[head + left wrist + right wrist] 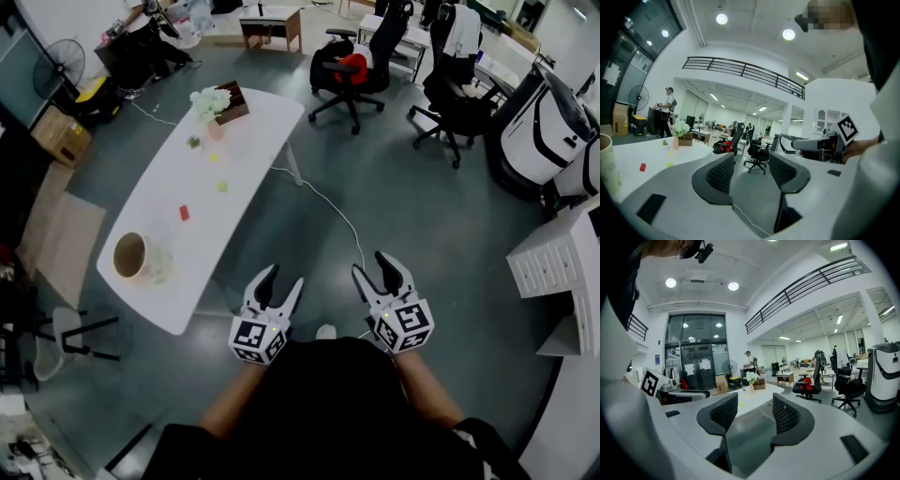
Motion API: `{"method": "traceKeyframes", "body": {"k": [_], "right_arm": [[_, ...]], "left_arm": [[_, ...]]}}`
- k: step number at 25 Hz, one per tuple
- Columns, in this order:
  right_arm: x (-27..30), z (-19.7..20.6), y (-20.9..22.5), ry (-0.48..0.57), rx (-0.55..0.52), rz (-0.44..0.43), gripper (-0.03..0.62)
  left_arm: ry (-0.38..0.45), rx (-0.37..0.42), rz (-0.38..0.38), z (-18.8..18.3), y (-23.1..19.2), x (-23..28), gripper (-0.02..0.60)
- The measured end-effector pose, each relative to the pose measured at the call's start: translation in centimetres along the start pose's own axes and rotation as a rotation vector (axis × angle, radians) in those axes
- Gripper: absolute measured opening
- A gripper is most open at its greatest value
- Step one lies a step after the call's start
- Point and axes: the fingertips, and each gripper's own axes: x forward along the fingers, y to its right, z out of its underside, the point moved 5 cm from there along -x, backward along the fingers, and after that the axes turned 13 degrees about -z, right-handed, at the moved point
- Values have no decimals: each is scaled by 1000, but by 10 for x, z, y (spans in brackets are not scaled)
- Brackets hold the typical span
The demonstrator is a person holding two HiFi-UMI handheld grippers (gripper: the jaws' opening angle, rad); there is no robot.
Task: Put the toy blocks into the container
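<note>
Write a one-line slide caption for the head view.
Left gripper and right gripper, jaws open and empty, over the floor beside the white table holding scattered toy blocks and a container.

Grey floor [422,216], white table [246,141], black office chairs [386,42] (round ceiling lights [722,18] lit).

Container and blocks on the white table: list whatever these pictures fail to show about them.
- Inside of the container: the head view looks in at a slant, too small and dim to tell whether it holds anything.
- Same container in the left gripper view: cut off by the picture's left edge, only part of its wall shows.
- Red block and green block: mere specks in the head view, shapes unreadable.
</note>
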Motion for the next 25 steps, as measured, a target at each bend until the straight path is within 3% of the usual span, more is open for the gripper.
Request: {"method": "traceKeyframes", "body": {"k": [8,14,25], "right_arm": [[3,6,9,-26,-21,-70,199],[14,29,16,-53,80,-94,199],[89,11,47,-144,89,-132,199]], "left_arm": [[-48,19,-42,16,12,-1,222],[-76,-9,-78,26,7,9,224],[-59,-46,-80,-2,-37,85,224]]}}
